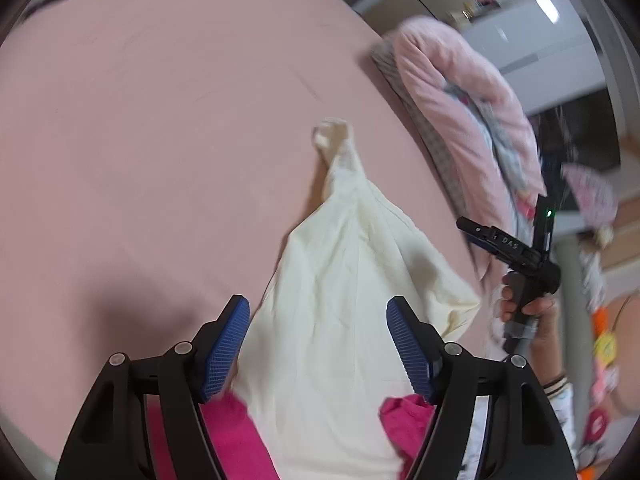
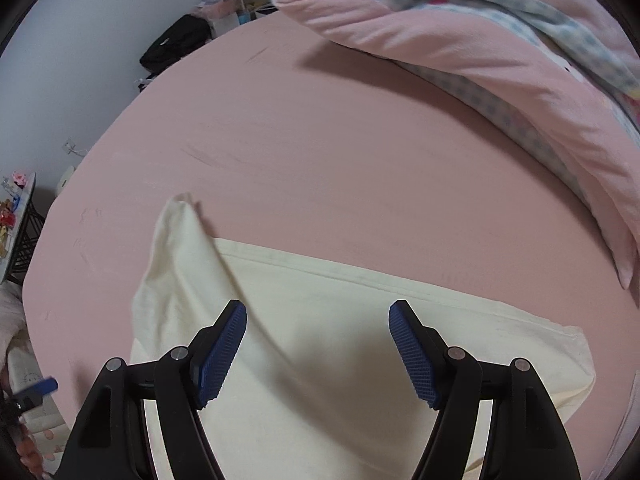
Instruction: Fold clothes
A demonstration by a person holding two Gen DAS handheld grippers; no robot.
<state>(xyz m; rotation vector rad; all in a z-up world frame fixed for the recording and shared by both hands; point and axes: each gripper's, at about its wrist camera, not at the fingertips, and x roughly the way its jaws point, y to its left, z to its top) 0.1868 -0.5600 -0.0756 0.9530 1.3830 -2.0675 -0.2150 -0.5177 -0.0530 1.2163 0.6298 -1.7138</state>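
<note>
A cream garment [image 1: 340, 280] lies on the pink sheet [image 1: 140, 140], one narrow part stretched away to a crumpled tip. The left gripper [image 1: 318, 344] hovers over it, jaws apart and empty. Only the left view shows magenta cloth [image 1: 240, 432] beneath the garment, and the right gripper [image 1: 476, 236], hand-held and lettered "DAS". Its own view shows its jaws apart over the garment's flat hem, beside a quilt [image 2: 460, 40].

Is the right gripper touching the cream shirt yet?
Apart. The left wrist view shows the right gripper held in the air beside the cream shirt, with pink sheet visible between them.
</note>
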